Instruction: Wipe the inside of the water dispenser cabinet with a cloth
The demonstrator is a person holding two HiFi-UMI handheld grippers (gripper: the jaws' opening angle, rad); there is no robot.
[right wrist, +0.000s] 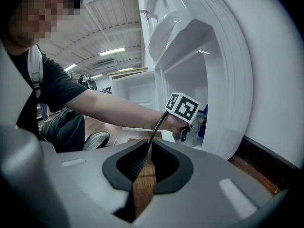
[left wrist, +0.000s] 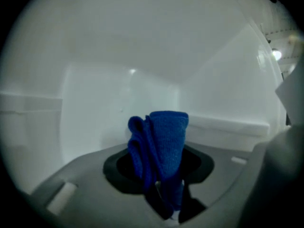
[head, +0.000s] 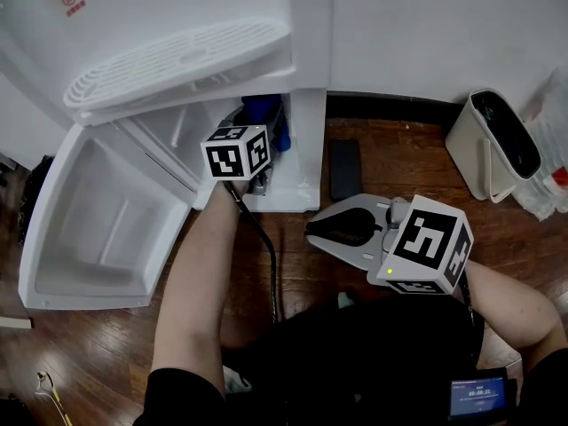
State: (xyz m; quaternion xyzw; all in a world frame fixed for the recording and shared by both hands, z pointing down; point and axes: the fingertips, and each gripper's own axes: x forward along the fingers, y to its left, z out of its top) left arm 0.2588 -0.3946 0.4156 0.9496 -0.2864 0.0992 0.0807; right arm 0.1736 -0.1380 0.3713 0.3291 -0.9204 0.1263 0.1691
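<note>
While the right gripper (right wrist: 147,151) is clenched empty, the left gripper (left wrist: 162,188) clamps a bunched blue cloth (left wrist: 164,137).

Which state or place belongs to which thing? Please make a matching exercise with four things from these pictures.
Things:
1. blue cloth
2. cabinet door
3. right claw
4. white bin

States or places:
A. shut, with nothing in it
B. swung open
C. clamped in the left claw
D. standing on the wooden floor

Pairs: 1-C, 2-B, 3-A, 4-D
</note>
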